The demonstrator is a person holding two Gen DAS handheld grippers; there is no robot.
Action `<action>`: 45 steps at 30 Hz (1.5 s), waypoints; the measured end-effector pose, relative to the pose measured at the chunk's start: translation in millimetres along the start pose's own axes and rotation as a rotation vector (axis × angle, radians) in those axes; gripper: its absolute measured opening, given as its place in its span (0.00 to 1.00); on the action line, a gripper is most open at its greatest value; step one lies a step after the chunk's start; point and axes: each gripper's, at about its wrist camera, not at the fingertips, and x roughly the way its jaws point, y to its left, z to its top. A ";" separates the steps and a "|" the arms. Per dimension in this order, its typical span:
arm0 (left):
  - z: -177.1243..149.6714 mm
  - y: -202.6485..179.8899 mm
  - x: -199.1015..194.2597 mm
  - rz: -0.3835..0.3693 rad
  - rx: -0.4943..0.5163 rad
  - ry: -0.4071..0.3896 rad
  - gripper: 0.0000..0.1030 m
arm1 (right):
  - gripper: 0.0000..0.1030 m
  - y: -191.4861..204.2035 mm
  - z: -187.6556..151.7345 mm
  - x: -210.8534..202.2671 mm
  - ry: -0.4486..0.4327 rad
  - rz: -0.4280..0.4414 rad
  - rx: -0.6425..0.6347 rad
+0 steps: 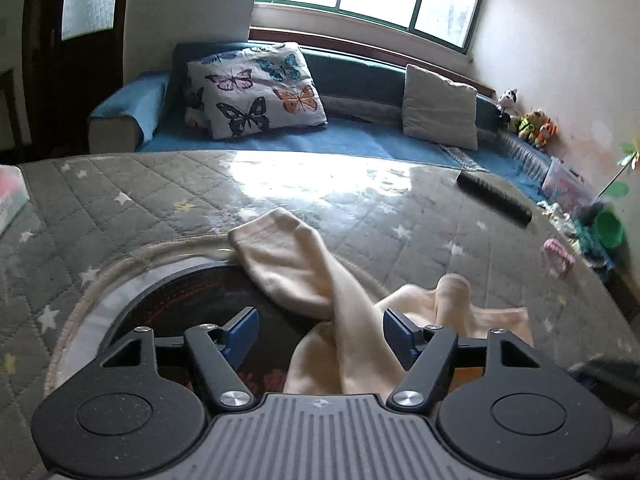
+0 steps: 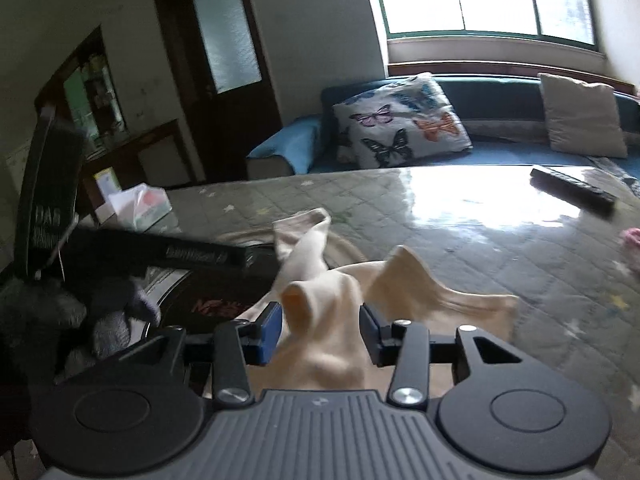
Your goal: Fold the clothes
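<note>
Socks (image 1: 304,276) lay crossed on tabletop (image 1: 420,220), partly over dark disc (image 1: 180,296). Both grippers, L (image 1: 320,330) & R (image 2: 318,330), had jaws wide, gripping nothing. Best: uncross, align pair, then pinch cuffs.

The left gripper (image 1: 320,336) has its blue pads (image 1: 242,334) spread wide apart. The right gripper (image 2: 320,332) also has its pads (image 2: 270,332) apart. In the right view, the left gripper (image 2: 152,254) reaches in from 9 o'clock.
</note>
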 end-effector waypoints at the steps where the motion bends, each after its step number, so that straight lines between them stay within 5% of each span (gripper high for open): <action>1: 3.1 -1.0 3.8 -0.004 -0.002 0.002 0.69 | 0.39 1.6 0.0 7.2 0.010 0.001 -0.005; 3: 8.2 -3.5 13.8 -0.002 -0.001 0.011 0.69 | 0.30 1.1 -0.9 20.2 0.038 -0.008 -0.003; 4: 10.2 -4.8 18.7 0.001 0.001 0.018 0.69 | 0.14 -0.2 -2.3 24.1 0.048 -0.013 0.001; 5: 11.6 -6.1 24.7 0.001 0.005 0.027 0.69 | 0.07 -2.3 -3.5 25.1 0.052 -0.017 0.005; 8: 13.2 -9.1 44.3 -0.004 0.014 0.068 0.68 | 0.03 -9.9 -5.9 14.6 0.034 -0.033 0.010; 12: 7.5 -7.2 60.5 -0.038 -0.004 0.112 0.23 | 0.02 -24.7 -8.7 -7.6 0.005 -0.071 0.025; 15: 3.4 -7.1 54.5 -0.046 -0.007 0.088 0.12 | 0.02 -39.2 -11.3 -27.5 -0.016 -0.110 0.038; 22: -1.9 2.1 14.2 0.023 -0.014 -0.007 0.10 | 0.02 -64.1 -23.0 -55.5 -0.011 -0.217 0.073; 32: -34.0 65.6 -88.6 0.168 -0.127 -0.142 0.10 | 0.02 -89.1 -45.9 -96.9 -0.037 -0.334 0.117; 45: -117.9 123.8 -196.3 0.240 -0.263 -0.121 0.09 | 0.02 -102.0 -84.6 -144.0 -0.060 -0.422 0.180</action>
